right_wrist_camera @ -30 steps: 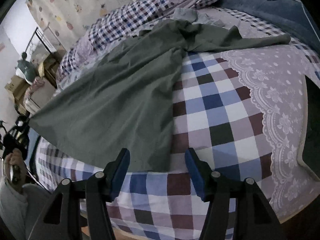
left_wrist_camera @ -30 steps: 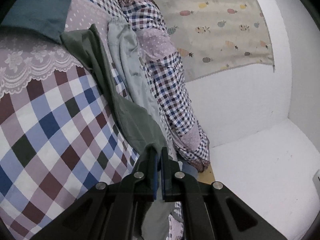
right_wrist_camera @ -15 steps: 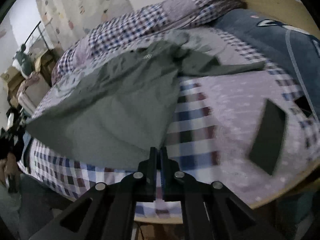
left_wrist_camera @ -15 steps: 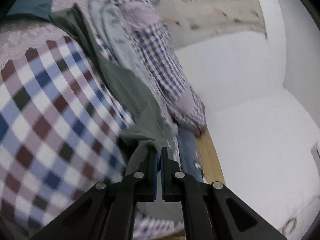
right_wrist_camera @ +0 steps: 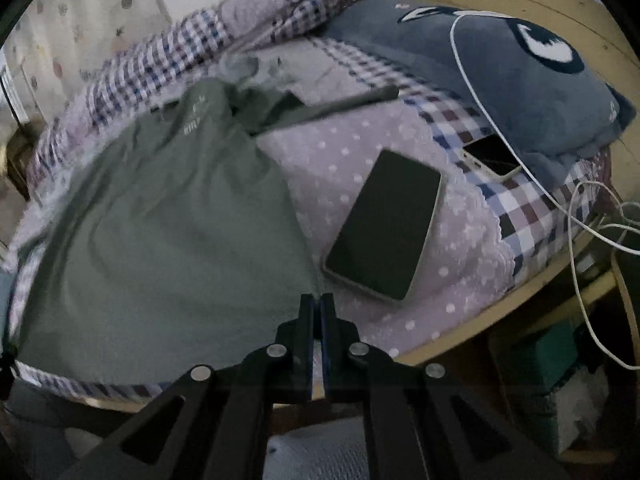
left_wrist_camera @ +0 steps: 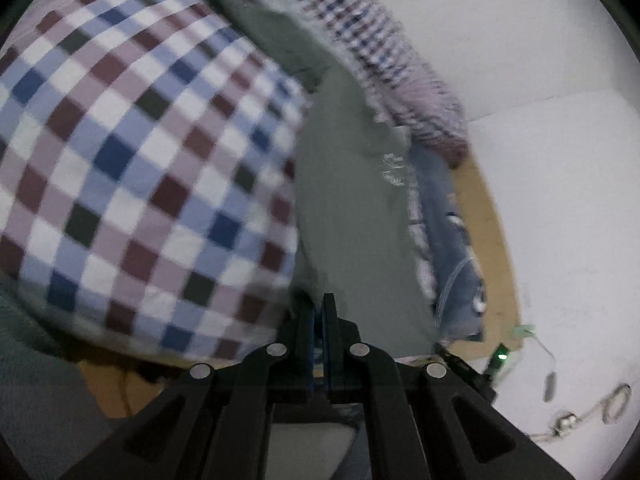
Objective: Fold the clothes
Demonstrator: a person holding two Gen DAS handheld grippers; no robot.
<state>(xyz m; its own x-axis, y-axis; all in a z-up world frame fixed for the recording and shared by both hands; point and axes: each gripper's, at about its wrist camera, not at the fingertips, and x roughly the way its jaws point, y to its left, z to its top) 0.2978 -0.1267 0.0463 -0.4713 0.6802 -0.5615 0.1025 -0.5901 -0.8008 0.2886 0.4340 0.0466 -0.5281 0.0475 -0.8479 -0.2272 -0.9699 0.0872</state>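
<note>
On the checked bedspread point(left_wrist_camera: 132, 168) we see the green garment point(right_wrist_camera: 160, 232) spread out, both grippers pinching its near hem: left gripper point(left_wrist_camera: 319, 300) clamped, right gripper point(right_wrist_camera: 319, 300) likewise (dark phone point(right_wrist_camera: 384, 224) just beside)

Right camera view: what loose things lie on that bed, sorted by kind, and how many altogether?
Green garments: 1
Phones: 2
Blue pillows: 1
White cables: 1
Total: 5
</note>
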